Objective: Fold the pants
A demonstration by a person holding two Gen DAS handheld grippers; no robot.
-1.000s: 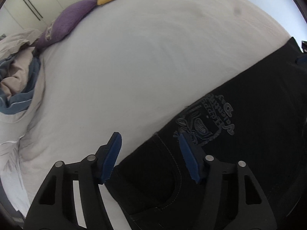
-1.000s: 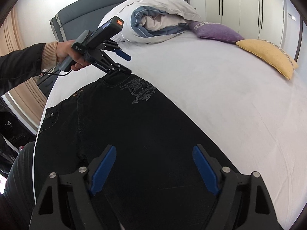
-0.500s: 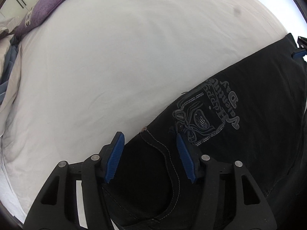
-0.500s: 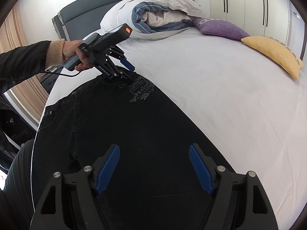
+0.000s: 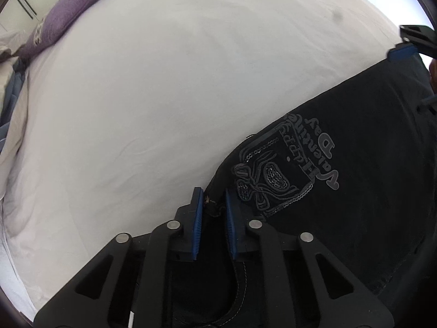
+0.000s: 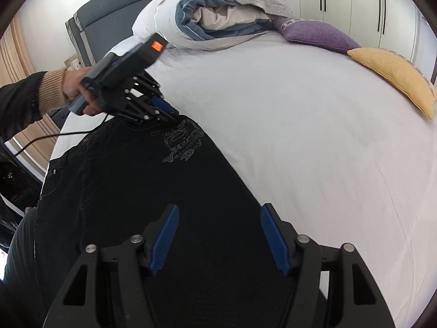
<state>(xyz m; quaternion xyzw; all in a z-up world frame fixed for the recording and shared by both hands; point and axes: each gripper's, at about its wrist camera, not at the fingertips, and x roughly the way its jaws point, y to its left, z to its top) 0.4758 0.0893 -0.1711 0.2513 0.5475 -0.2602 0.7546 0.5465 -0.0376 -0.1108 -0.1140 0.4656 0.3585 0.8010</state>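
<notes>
Black pants (image 6: pixel 142 191) with a grey embroidered print (image 5: pixel 286 169) lie flat along the near side of the white bed (image 5: pixel 164 95). My left gripper (image 5: pixel 213 199) is shut on the pants' waistband corner beside the print; the right wrist view shows the left gripper (image 6: pixel 172 114) down at that edge, held by a hand (image 6: pixel 73 84). My right gripper (image 6: pixel 220 235) hovers over the dark leg fabric near its edge, its jaws closing with cloth below them but not pinched. A blue pad of the right gripper (image 5: pixel 402 52) peeks in at the far right of the left wrist view.
A rolled duvet (image 6: pixel 213 13) lies by the grey headboard (image 6: pixel 109 24). A purple cushion (image 6: pixel 316 32) and a yellow cushion (image 6: pixel 396 76) rest along the far side. White wardrobe doors (image 6: pixel 352 2) stand behind. The person's sleeve (image 6: pixel 19 101) reaches in from the left.
My left gripper sank onto the waistband corner and closed on it. My right gripper moved along the leg and its jaws narrowed.
</notes>
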